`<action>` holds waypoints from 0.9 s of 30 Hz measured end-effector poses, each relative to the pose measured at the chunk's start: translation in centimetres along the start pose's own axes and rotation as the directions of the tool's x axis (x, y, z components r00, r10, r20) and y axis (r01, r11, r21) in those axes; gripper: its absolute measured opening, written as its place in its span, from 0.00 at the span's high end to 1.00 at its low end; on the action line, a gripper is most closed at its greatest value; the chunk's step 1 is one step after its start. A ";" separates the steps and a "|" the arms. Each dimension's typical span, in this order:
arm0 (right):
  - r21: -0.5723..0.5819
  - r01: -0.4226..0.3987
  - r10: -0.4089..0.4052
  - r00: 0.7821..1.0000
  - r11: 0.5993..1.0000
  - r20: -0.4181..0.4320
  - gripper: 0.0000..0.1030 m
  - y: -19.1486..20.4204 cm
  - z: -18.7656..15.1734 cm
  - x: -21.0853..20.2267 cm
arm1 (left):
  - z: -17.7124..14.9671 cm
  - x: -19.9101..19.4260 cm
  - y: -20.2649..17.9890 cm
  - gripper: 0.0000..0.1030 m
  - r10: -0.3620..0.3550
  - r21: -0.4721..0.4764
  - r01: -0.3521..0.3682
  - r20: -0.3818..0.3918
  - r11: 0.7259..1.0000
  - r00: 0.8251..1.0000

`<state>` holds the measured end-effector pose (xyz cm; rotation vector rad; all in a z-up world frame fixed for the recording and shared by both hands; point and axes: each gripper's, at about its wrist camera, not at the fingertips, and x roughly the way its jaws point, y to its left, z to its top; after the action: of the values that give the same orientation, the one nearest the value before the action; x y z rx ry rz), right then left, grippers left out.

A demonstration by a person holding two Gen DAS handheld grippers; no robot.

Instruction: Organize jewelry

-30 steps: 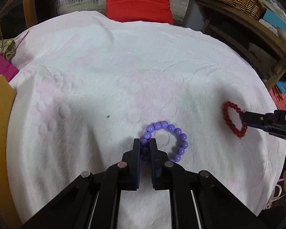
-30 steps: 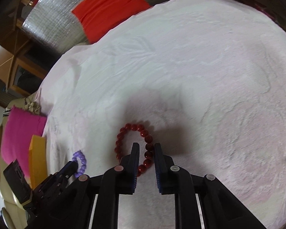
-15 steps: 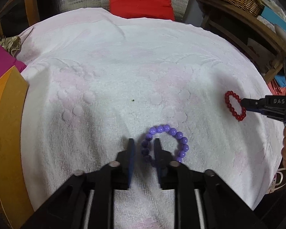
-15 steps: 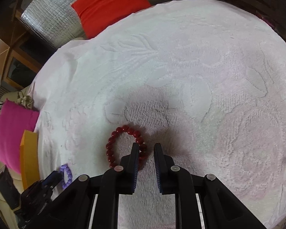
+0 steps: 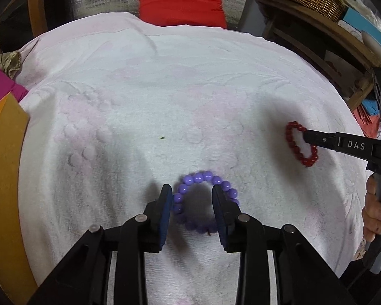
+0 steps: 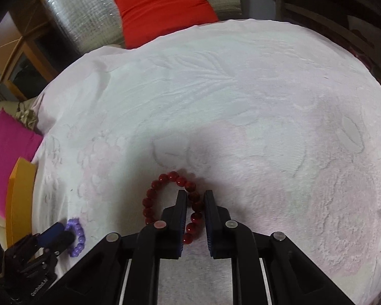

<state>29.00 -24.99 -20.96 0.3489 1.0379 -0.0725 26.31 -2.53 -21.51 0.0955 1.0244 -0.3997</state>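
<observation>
The left gripper [image 5: 191, 198], jaws opening around the purple bracelet [image 5: 205, 178] without pressing, while the right gripper [image 6: 195, 204] (at three o'clock) pinches the red bracelet [image 6: 162, 179].

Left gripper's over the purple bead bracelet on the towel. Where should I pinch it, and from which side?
Pinch one strand of the purple bracelet, one finger inside the ring and one outside, coming down from above: it lies flat on the towel. The left gripper, jaws opening, already straddles the left arc; closing there looks simplest.
</observation>
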 end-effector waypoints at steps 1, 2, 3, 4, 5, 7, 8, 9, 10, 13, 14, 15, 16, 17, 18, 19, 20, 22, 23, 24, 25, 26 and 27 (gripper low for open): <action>-0.004 -0.011 0.011 1.000 1.000 -0.004 0.86 0.1 -0.1 0.0 | 0.1 0.1 -0.3 0.69 0.003 0.003 -0.003 0.000 1.000 1.000; -0.005 -0.023 0.023 1.000 1.000 -0.009 0.86 0.2 -0.2 -0.1 | 0.1 0.1 -0.4 0.70 0.005 0.004 -0.005 0.000 1.000 1.000; -0.004 -0.043 0.043 0.999 0.999 -0.020 0.86 0.2 -0.3 -0.1 | 0.1 0.2 -0.5 0.75 0.006 0.003 -0.006 -0.002 1.000 1.000; -0.001 -0.061 0.061 0.998 0.998 -0.030 0.86 0.3 -0.5 -0.1 | 0.2 0.3 -0.5 0.77 0.005 0.002 -0.005 -0.003 1.000 1.000; 0.002 -0.079 0.079 0.996 0.997 -0.041 0.86 0.3 -0.6 -0.1 | 0.2 0.3 -0.5 0.80 0.005 0.000 -0.005 -0.002 1.000 1.000; -0.004 -0.092 0.091 0.995 0.996 -0.051 0.86 0.3 -0.8 -0.2 | 0.3 0.4 -0.4 0.85 0.011 -0.009 -0.011 0.003 1.000 1.000; -0.011 -0.092 0.091 0.994 0.996 -0.053 0.86 0.4 -0.8 -0.2 | 0.4 0.5 -0.4 0.88 0.014 -0.016 -0.014 0.006 1.000 1.000; -0.017 -0.092 0.091 0.994 0.996 -0.054 0.86 0.3 -0.8 -0.4 | 0.5 0.5 -0.3 0.88 0.016 -0.025 -0.016 0.010 1.000 1.000; -0.017 -0.094 0.093 0.994 0.995 -0.056 0.86 0.2 -0.9 -0.5 | 0.6 0.7 -0.3 0.88 0.018 -0.030 -0.017 0.012 0.999 1.000; -0.012 -0.076 0.075 0.996 0.997 -0.047 0.86 -0.7 -1.0 -0.9 | 1.0 1.1 -0.3 0.88 0.029 -0.045 -0.028 0.020 0.999 0.999; -0.007 -0.063 0.063 0.997 0.998 -0.039 0.86 -1.1 -0.9 -1.1 | 1.1 1.2 -0.4 0.88 0.029 -0.045 -0.028 0.020 0.999 0.999; 0.002 -0.053 0.053 0.998 0.999 -0.031 0.86 -1.5 -0.8 -1.2 | 1.4 1.6 -0.6 0.88 0.029 -0.043 -0.028 0.019 0.999 0.999; 0.010 -0.045 0.045 0.999 0.999 -0.025 0.86 -1.8 -0.6 -1.3 | 1.5 1.7 -0.9 0.88 0.027 -0.038 -0.027 0.018 0.999 0.999; 0.019 -0.037 0.038 0.999 0.999 -0.021 0.86 -2.1 -0.5 -1.3 | 1.5 1.7 -1.2 0.88 0.027 -0.030 -0.026 0.019 0.999 0.999; 0.028 -0.033 0.034 0.999 0.999 -0.022 0.86 -2.4 -0.4 -1.3 | 1.5 1.8 -1.6 0.88 0.026 -0.023 -0.026 0.019 0.999 0.999; 0.034 -0.036 0.037 0.999 0.999 -0.026 0.86 -2.5 -0.3 -1.3 | 1.6 2.0 -1.8 0.88 0.026 -0.018 -0.025 0.019 1.000 0.999; 0.041 -0.044 0.046 0.998 0.998 -0.032 0.86 -2.5 -0.3 -1.2 | 1.6 1.9 -1.9 0.88 0.026 -0.015 -0.026 0.020 1.000 0.999; 0.044 -0.057 0.059 0.997 0.997 -0.043 0.86 -2.3 -0.2 -1.2 | 1.6 1.8 -2.0 0.85 0.027 -0.014 -0.027 0.016 1.000 1.000; 0.047 -0.064 0.066 0.996 0.997 -0.052 0.86 -2.1 -0.2 -1.2 | 1.6 1.9 -2.1 0.84 0.023 -0.013 -0.023 0.007 1.000 1.000; 0.049 -0.072 0.075 0.995 0.996 -0.059 0.86 -2.0 -0.2 -1.1 | 1.5 1.9 -2.1 0.83 0.022 -0.011 -0.021 0.003 1.000 1.000; 0.048 -0.081 0.084 0.994 0.996 -0.070 0.85 -1.8 -0.2 -1.0 | 1.4 1.9 -2.1 0.83 0.023 -0.008 -0.023 0.002 1.000 1.000; 0.046 -0.083 0.087 0.993 0.995 -0.077 0.85 -1.7 -0.2 -1.0 | 1.3 1.8 -2.1 0.83 0.025 -0.001 -0.025 0.001 1.000 1.000; 0.044 -0.081 0.085 0.993 0.996 -0.081 0.85 -1.6 -0.2 -0.9 | 1.1 1.6 -2.0 0.83 0.024 0.004 -0.024 0.002 1.000 1.000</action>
<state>28.02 -26.56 -20.70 0.4344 1.1041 -0.0042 27.21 -5.07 -22.10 0.1112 1.0194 -0.3798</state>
